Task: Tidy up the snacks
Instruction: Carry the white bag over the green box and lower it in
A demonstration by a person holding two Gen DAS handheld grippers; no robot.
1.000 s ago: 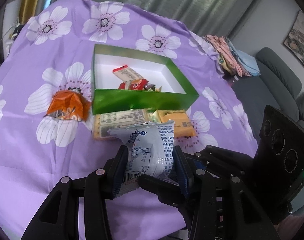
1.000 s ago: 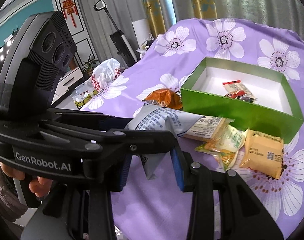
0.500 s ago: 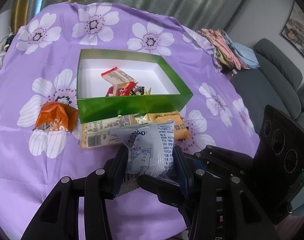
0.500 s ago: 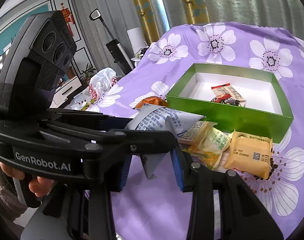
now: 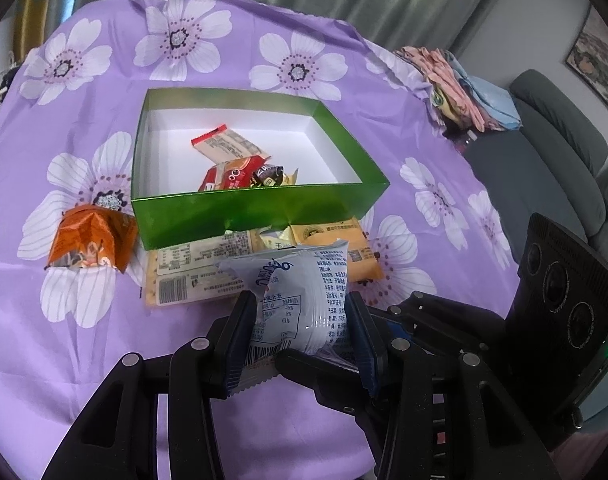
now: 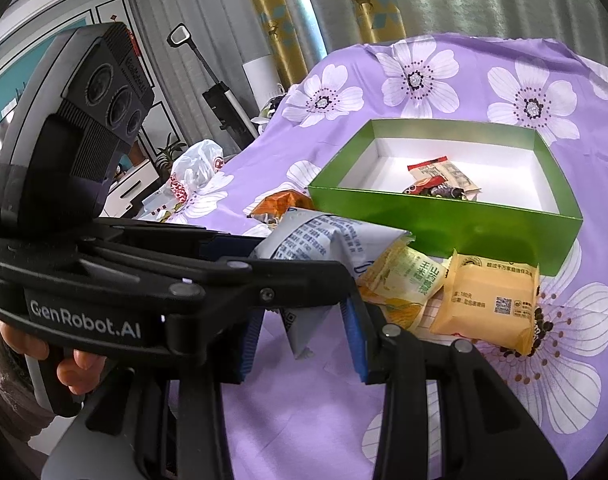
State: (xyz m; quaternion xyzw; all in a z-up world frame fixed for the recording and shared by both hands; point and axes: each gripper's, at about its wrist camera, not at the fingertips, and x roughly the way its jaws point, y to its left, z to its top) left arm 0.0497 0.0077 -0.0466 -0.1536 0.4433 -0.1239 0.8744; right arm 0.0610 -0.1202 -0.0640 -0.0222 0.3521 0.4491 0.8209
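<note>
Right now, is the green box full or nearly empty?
Nearly empty. The green box has no lid, holds only a few snack packets near its front wall, and bare white floor shows around them.

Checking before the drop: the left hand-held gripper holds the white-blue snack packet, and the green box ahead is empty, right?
Not quite. The left hand-held gripper does hold the white-blue snack packet, but the green box is not empty: a few wrapped snacks already lie inside, as the left wrist view shows.

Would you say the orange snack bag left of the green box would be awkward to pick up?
Probably a little. The orange snack bag looks puffy and creased, so it should be light and yield under the pads. Its glossy film may slip. It sits flat, so rolling seems unlikely.
</note>
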